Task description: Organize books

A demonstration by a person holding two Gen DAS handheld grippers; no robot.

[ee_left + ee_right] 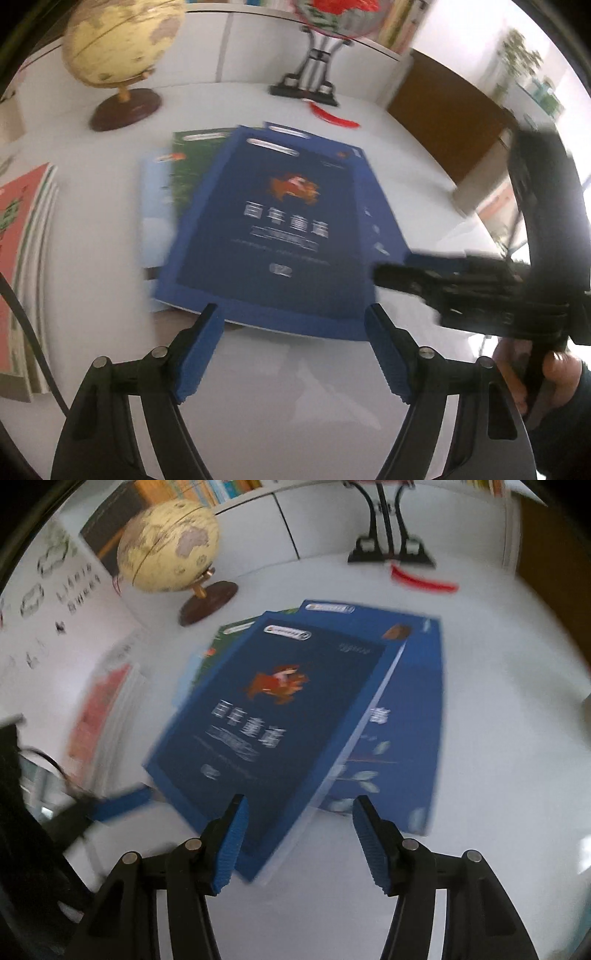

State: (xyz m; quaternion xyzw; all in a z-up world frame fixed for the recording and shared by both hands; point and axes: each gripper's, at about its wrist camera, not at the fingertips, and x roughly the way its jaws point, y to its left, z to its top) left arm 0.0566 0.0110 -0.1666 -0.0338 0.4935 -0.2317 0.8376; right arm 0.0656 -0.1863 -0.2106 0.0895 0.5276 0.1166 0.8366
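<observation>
Left gripper spread wide, nothing held, above near edge of dark blue book. Right gripper also released, jaws straddling book's near corner. Book tops fanned pile on white table, over second blue book and green book. Globe behind.

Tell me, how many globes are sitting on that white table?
1 for sure: a yellowish antique-style globe on a dark wooden base, at the table's far left behind the loose pile of books. The red ornament on the black stand may be another; its top is cropped.
</observation>
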